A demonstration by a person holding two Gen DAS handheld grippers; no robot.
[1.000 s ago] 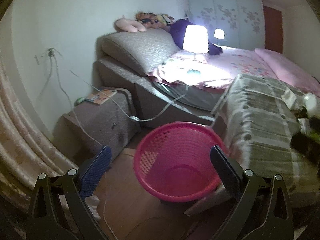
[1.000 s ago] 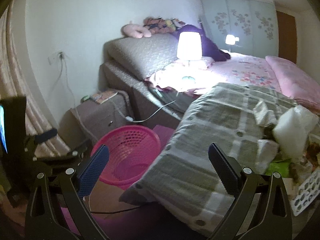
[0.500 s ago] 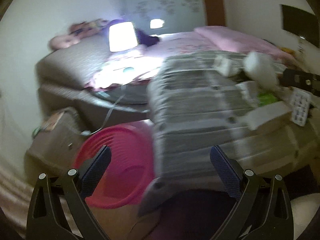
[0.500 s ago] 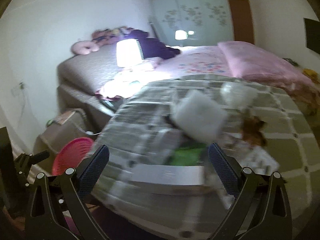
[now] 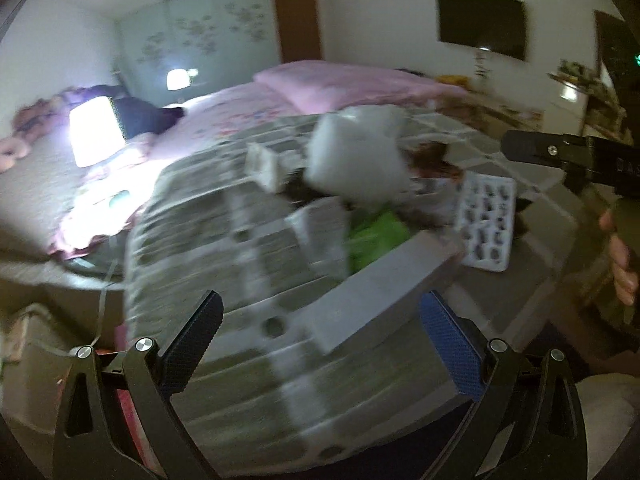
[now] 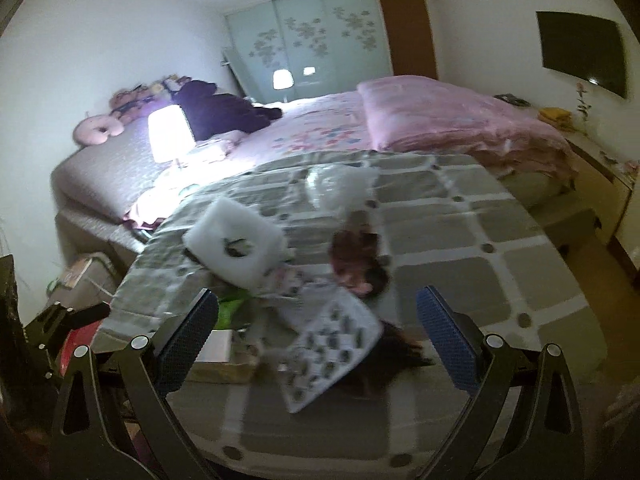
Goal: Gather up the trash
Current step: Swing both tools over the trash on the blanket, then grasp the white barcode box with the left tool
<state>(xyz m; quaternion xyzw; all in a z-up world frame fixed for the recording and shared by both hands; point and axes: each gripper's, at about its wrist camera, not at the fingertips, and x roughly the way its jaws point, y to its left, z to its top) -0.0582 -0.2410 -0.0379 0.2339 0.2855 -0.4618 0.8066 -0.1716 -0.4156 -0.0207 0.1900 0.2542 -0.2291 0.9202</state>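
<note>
A pile of trash lies on the checked grey quilt (image 6: pixel 460 248): a white plastic bag (image 5: pixel 360 160) (image 6: pixel 236 244), a green wrapper (image 5: pixel 376 236) (image 6: pixel 228 308), a flat grey box (image 5: pixel 380 288), a white blister tray (image 5: pixel 486 224) (image 6: pixel 332 344) and a dark reddish scrap (image 6: pixel 356 260). My left gripper (image 5: pixel 320 344) is open and empty, low over the quilt's near edge before the grey box. My right gripper (image 6: pixel 318 332) is open and empty, just above the blister tray. The pink basket shows only as a red sliver (image 5: pixel 128 408) (image 6: pixel 76 344) at the lower left.
A lit lamp (image 6: pixel 170 134) stands on the bed's left side, with a pink duvet (image 6: pixel 440 116) behind the quilt. A bedside cabinet (image 6: pixel 80 272) is at the left. A wall TV (image 6: pixel 582 52) and a low shelf (image 6: pixel 600 176) are on the right.
Both grippers swung right from the pink basket on the floor and moved over the quilt toward the trash pile. Both stayed open and empty.
</note>
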